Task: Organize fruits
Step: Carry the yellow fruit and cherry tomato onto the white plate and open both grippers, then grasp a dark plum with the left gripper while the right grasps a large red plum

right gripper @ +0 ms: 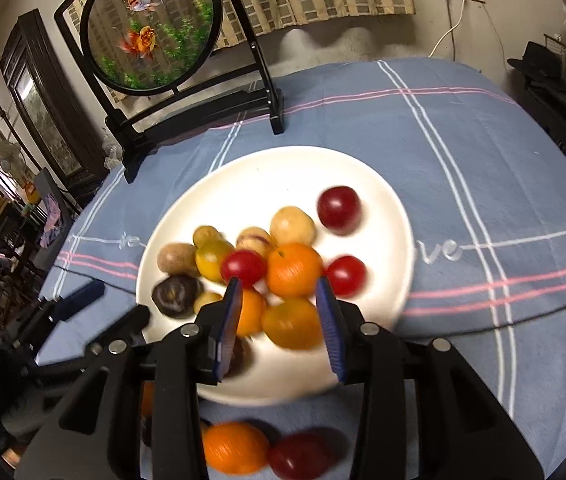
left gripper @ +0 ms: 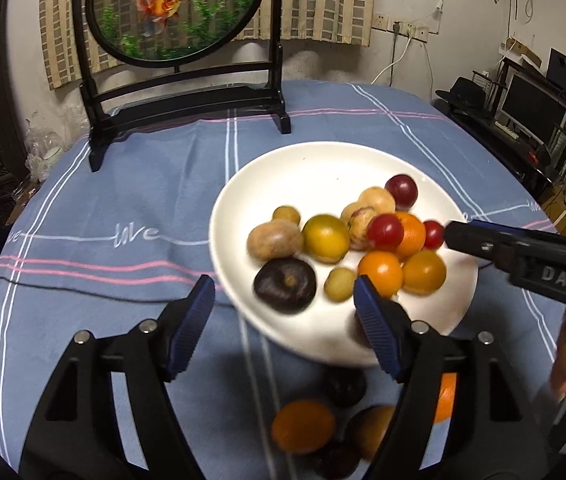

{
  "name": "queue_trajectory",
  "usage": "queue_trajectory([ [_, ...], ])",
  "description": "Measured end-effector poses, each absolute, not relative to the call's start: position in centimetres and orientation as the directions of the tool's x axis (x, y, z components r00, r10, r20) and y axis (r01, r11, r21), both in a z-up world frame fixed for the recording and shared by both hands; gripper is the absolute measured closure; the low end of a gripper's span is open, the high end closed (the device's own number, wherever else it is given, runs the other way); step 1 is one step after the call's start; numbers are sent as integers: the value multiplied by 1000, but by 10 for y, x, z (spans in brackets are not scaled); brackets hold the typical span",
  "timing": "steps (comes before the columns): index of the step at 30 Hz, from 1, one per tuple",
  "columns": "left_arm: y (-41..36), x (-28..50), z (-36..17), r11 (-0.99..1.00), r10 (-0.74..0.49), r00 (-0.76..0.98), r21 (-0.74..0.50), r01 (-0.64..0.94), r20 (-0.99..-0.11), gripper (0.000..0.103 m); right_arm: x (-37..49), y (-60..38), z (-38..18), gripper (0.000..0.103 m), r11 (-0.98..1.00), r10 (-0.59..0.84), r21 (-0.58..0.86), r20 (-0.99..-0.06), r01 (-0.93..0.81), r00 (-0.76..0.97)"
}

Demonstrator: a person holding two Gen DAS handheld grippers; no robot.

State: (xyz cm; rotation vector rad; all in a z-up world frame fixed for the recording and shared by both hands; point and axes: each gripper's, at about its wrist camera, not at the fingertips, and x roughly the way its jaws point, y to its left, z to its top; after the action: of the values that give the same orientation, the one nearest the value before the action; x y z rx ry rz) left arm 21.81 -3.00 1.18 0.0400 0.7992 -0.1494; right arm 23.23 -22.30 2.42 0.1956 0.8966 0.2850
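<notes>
A white plate (left gripper: 315,168) (right gripper: 283,172) on the blue checked cloth holds several small fruits: red, orange, yellow, tan, and one dark purple fruit (left gripper: 285,285). My left gripper (left gripper: 283,300) hangs open over the plate's near rim, and the dark fruit lies just beyond its tips. Over the plate's near side my right gripper (right gripper: 279,286) is open, with an orange-yellow fruit (right gripper: 293,322) lying on the plate below the gap between its fingers. On the cloth in front of the plate lie loose fruits: an orange one (left gripper: 303,426) (right gripper: 235,448) and a dark red one (right gripper: 299,456).
A round goldfish screen (left gripper: 179,12) (right gripper: 149,28) on a black stand sits at the table's back left. My right gripper's tip (left gripper: 449,232) reaches in from the right in the left wrist view. A desk with a monitor (left gripper: 535,108) stands beyond the table's right edge.
</notes>
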Motion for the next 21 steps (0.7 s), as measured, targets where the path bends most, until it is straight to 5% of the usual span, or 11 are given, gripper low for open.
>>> queue_trajectory([
  [14,-9,157,-4,987,-116,664,-11,161,-739,21,143,-249,10,62,965,262,196,-742,-174,617],
  [15,-9,154,-6,987,-115,660,-7,163,-742,20,138,-249,8,57,965,263,193,-742,-179,616],
  [16,-7,149,-9,986,-114,657,-7,164,-745,20,133,-248,6,39,964,264,190,-741,-183,617],
  [21,1,134,-16,988,-119,644,-22,156,-756,19,107,-239,0,36,968,236,116,-726,-224,646],
])
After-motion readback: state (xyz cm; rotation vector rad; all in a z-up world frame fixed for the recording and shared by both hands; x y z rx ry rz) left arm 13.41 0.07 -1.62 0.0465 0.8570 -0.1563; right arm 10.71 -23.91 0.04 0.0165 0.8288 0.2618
